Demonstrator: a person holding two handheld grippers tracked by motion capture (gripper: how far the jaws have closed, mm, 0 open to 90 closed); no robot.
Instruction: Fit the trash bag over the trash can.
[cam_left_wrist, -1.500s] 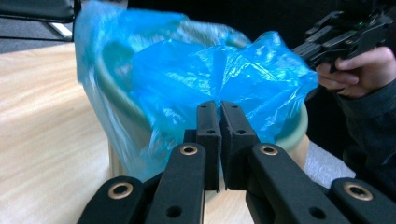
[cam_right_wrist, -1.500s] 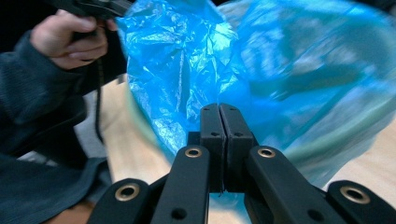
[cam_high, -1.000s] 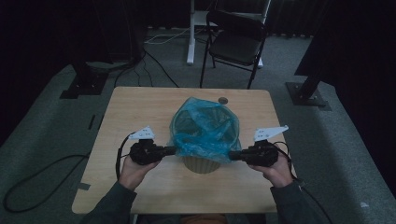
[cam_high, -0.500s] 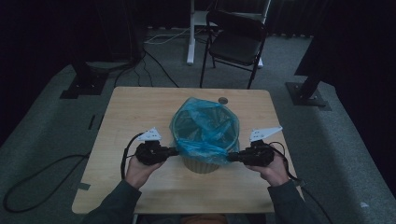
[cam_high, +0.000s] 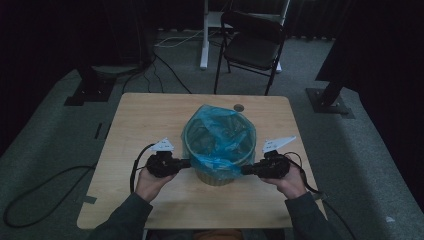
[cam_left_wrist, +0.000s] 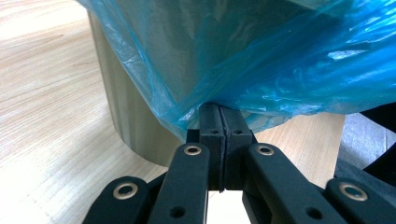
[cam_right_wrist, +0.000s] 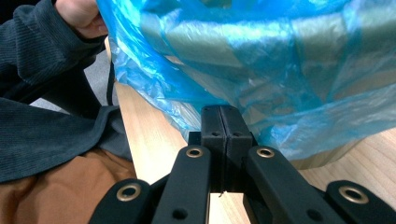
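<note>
Bag (cam_high: 220, 135) lines the bin (cam_high: 217, 175); both grippers (cam_high: 186, 163) (cam_high: 246, 170) clamp its hem, fingers together, left and right. Tugging it down the sides remains.

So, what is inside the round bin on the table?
A blue plastic bag lines the bin and folds over its rim. The film hides the bottom, so any contents cannot be seen.

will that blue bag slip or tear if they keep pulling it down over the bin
The blue bag is thin, crinkled film, so probably floppy and stretchy. Pinched at one small spot by each gripper's shut jaws, it might tear there. The bin looks light and could tip.
</note>
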